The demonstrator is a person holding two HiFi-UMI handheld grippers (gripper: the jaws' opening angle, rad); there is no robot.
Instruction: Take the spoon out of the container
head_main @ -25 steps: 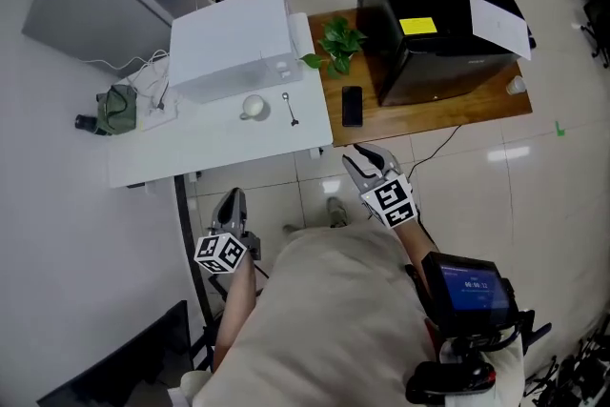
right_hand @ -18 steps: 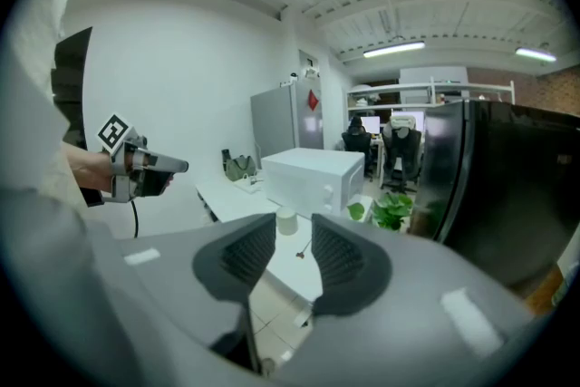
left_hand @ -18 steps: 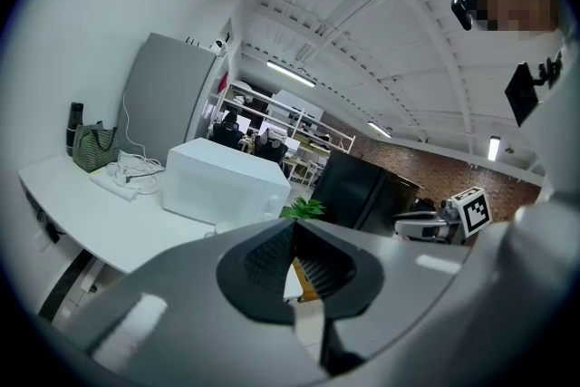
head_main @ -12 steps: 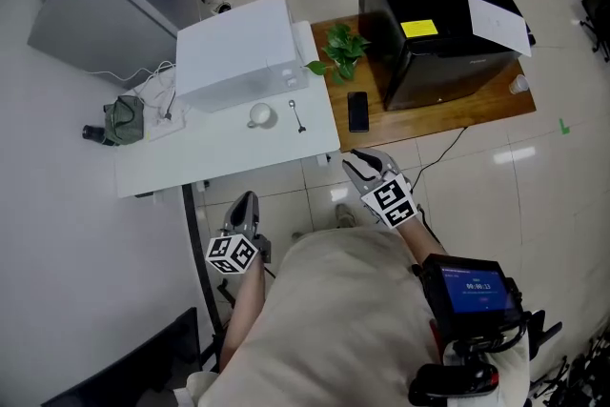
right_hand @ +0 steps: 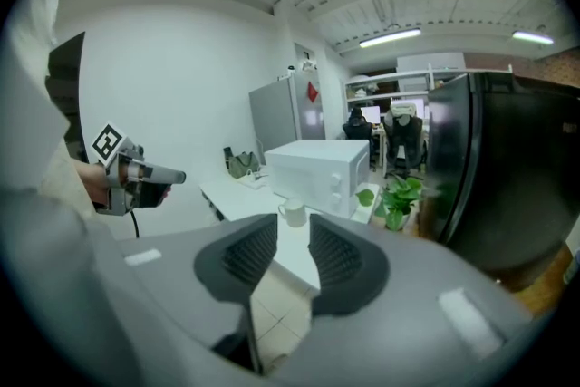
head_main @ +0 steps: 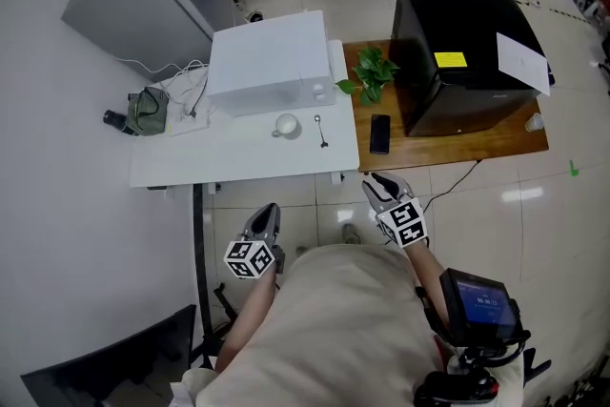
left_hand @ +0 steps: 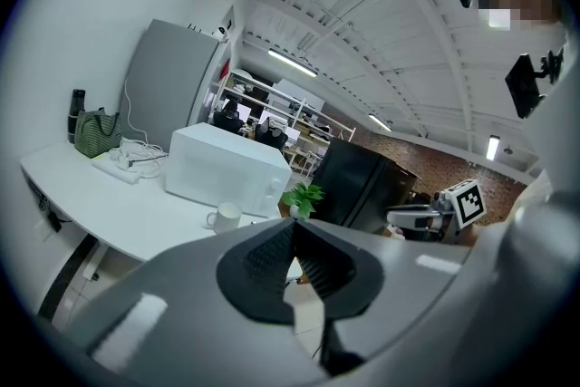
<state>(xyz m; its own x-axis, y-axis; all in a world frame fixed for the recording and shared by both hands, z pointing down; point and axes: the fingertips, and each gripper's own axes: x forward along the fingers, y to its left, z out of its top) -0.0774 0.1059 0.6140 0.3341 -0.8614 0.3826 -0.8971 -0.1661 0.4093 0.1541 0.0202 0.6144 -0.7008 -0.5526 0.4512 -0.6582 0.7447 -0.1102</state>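
Note:
A white cup (head_main: 286, 125) stands on the white table (head_main: 191, 167), in front of a white microwave (head_main: 272, 62). A small metal spoon (head_main: 321, 131) lies flat on the table just right of the cup, outside it. Both grippers hang near the person's body, well short of the table's front edge. My left gripper (head_main: 270, 210) has its jaws together with nothing in them. My right gripper (head_main: 374, 178) has a narrow gap between its jaws, which are closing on nothing. The cup (right_hand: 290, 212) shows far ahead in the right gripper view.
A wooden table (head_main: 496, 143) adjoins on the right, carrying a black phone (head_main: 379, 133), a potted plant (head_main: 370, 71) and a big black cabinet (head_main: 457, 52). A green bag (head_main: 145, 110) and cables lie at the white table's left end. Tiled floor lies below the grippers.
The whole scene has slid right and down in the head view. Both grippers stay low near the body, the left one a little further right.

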